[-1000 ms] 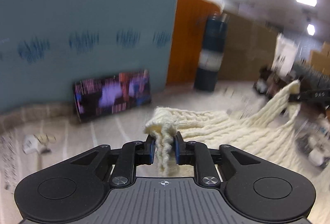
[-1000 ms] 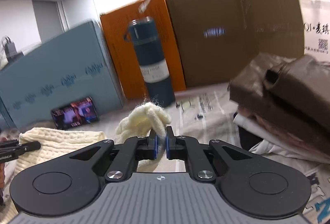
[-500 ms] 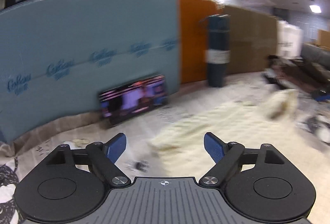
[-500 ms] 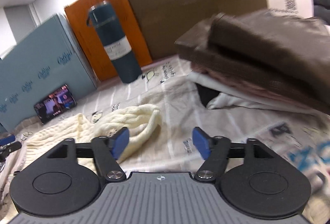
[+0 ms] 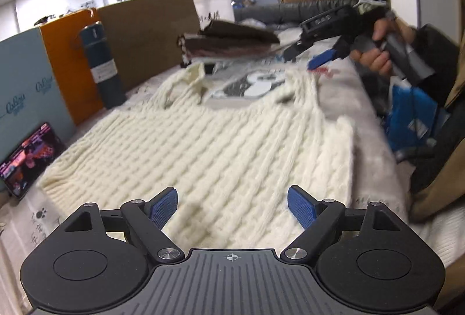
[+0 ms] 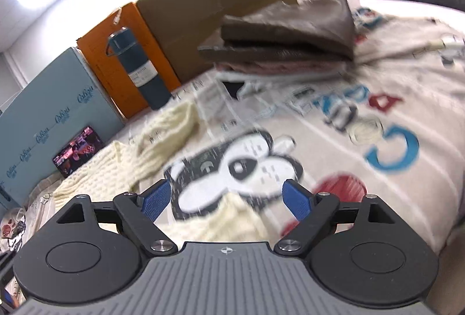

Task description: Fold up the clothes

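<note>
Lying flat just ahead of and below the left claw [image 5: 232, 206], the cream cable-knit sweater [image 5: 221, 140] runs lengthwise away from it toward the right claw [image 5: 308, 55] at its far end. Both claws stand apart, holding nothing; the right claw's view is blurred, but a sweater edge seems to sit just under it.

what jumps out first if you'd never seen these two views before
The big cream cable-knit sweater dominates the left wrist view, spread flat on the printed sheet in front of the open left gripper. Next comes the cartoon dog print just ahead of the open right gripper. Behind, a stack of folded brown clothes lies near a dark blue flask that stands against the orange box.
</note>
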